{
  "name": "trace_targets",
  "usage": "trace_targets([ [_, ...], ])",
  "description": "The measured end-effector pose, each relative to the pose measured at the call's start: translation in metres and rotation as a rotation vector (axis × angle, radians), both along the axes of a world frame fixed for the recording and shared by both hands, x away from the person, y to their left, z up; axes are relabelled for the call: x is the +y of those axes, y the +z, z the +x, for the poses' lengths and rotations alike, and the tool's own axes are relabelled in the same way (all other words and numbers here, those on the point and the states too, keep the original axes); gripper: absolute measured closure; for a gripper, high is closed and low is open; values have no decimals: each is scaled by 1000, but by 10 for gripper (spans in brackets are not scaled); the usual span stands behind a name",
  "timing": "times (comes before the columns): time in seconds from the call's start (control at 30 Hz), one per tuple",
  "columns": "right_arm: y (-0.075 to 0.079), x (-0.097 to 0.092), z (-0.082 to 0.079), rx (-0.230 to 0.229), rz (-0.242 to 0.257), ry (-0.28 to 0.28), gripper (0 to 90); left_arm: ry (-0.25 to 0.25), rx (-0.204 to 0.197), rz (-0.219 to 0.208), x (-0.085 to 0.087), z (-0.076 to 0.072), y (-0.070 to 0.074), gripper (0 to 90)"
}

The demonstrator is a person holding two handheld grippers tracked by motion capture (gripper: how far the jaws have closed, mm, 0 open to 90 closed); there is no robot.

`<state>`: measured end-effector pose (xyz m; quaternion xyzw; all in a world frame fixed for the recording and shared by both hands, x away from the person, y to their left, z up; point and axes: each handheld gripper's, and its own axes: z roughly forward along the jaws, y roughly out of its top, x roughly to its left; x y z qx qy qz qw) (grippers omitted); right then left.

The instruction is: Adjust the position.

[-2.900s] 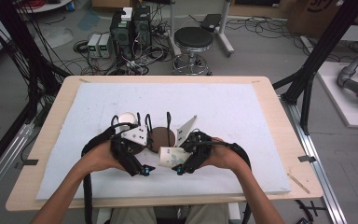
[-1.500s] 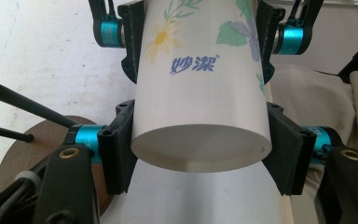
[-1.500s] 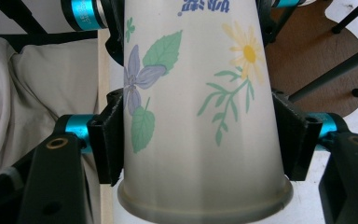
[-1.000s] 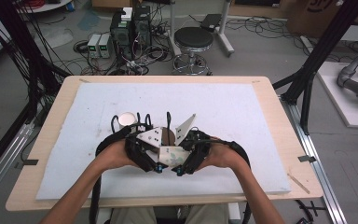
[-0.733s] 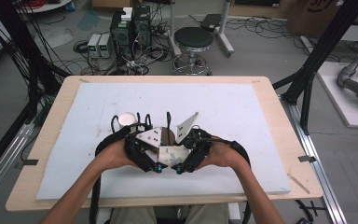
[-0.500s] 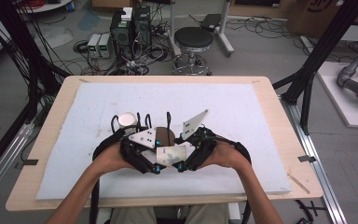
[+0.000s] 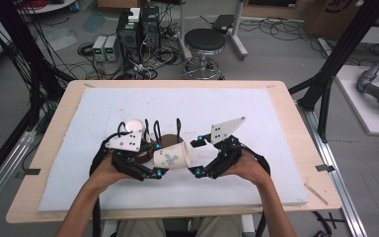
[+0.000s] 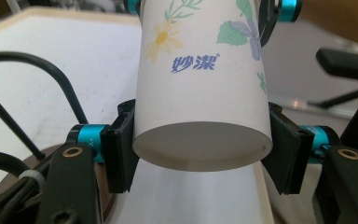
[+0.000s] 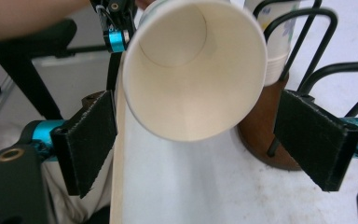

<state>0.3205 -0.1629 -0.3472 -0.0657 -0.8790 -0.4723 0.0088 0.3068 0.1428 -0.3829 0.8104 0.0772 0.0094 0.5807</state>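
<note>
A white paper cup (image 7: 171, 157) with a flower print lies on its side in the air above the white mat. My left gripper (image 7: 159, 160) is shut on it near its base; in the left gripper view the paper cup (image 8: 200, 93) sits pressed between both pads (image 8: 119, 149), base toward the camera. My right gripper (image 7: 198, 158) stands open just right of the cup's mouth. In the right gripper view the open mouth of the cup (image 9: 193, 70) faces the camera between the spread pads (image 9: 314, 135), with a gap on each side.
A cup holder with a brown round base (image 7: 165, 141) and black wire hoops stands behind the grippers, a white cup (image 7: 135, 126) in it. More stacked cups (image 9: 275, 46) sit in it. The white mat (image 7: 256, 108) covers the wooden table (image 7: 301, 123).
The two grippers were close together around the cup; now the right one has drawn back to the right with jaws apart, and the left has shifted left with the cup.
</note>
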Motion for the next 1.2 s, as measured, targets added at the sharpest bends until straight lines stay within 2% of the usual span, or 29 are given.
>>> trace_targets([
  [0.17,-4,-6,-2,-13,93,-14,147,6,6,-101,3,1,-8,362],
  [0.3,-7,-10,-3,-13,157,-16,147,15,9,-127,2,3,-13,362],
  [0.43,-12,-12,-3,-6,217,-14,148,32,24,-192,2,3,-16,363],
  [0.57,-17,-14,-3,-1,272,-15,151,32,21,-197,1,2,-17,363],
  [0.67,-22,-15,-3,7,295,-22,152,29,19,-201,0,2,-17,363],
  [0.9,-29,-15,-3,26,312,-21,152,12,18,-228,-4,1,-17,363],
  [1.2,-32,-6,-1,44,361,4,154,-13,10,-231,-13,0,-15,363],
])
